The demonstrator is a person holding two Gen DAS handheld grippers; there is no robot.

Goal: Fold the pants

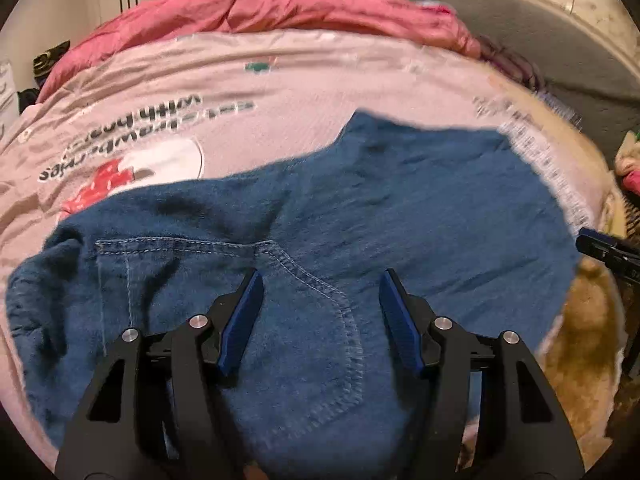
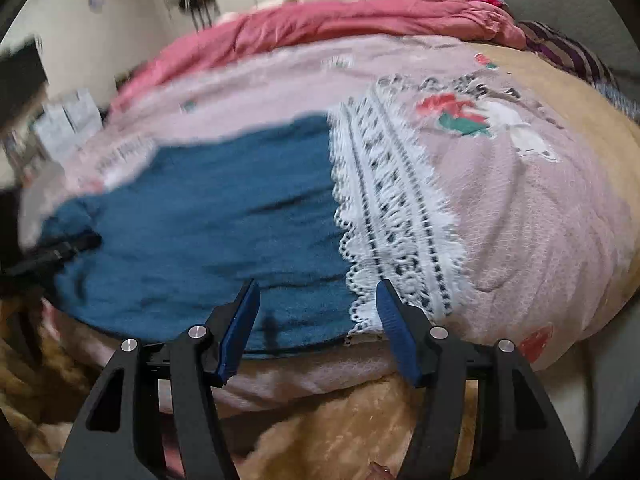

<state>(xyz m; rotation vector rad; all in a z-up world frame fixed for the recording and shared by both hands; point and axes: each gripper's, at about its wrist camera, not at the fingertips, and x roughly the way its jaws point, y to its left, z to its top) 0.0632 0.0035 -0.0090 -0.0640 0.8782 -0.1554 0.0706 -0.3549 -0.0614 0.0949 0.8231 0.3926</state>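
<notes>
On the bed, the pants (image 1: 320,216) lay spread across a pale pink blanket (image 1: 280,76) printed with dark lettering and a red-and-white cartoon figure. They were blue denim, with a stitched back pocket (image 1: 312,344) showing at the near end and a band of white lace trim (image 2: 396,216) running along the hem at the far end. From the left wrist view, the left gripper (image 1: 320,280) hung just above the pocket area with its blue-padded fingers (image 1: 240,320) spread wide, nothing caught between them. Whether the pads touched the cloth I could not tell. The right gripper (image 2: 318,286) hovered over the near edge of the pants where the denim met the lace, its fingers (image 2: 396,320) likewise parted and holding nothing. At the right edge of the left view, the tip of the right gripper showed beside the hem. A rumpled red quilt (image 1: 280,8) was bunched along the far side of the bed, and a tan fleece cover (image 2: 340,432) lay beneath the pink blanket at the near edge. A grey headboard (image 1: 540,32) stood beyond the quilt. Both views were smeared with blur, especially the right one.
</notes>
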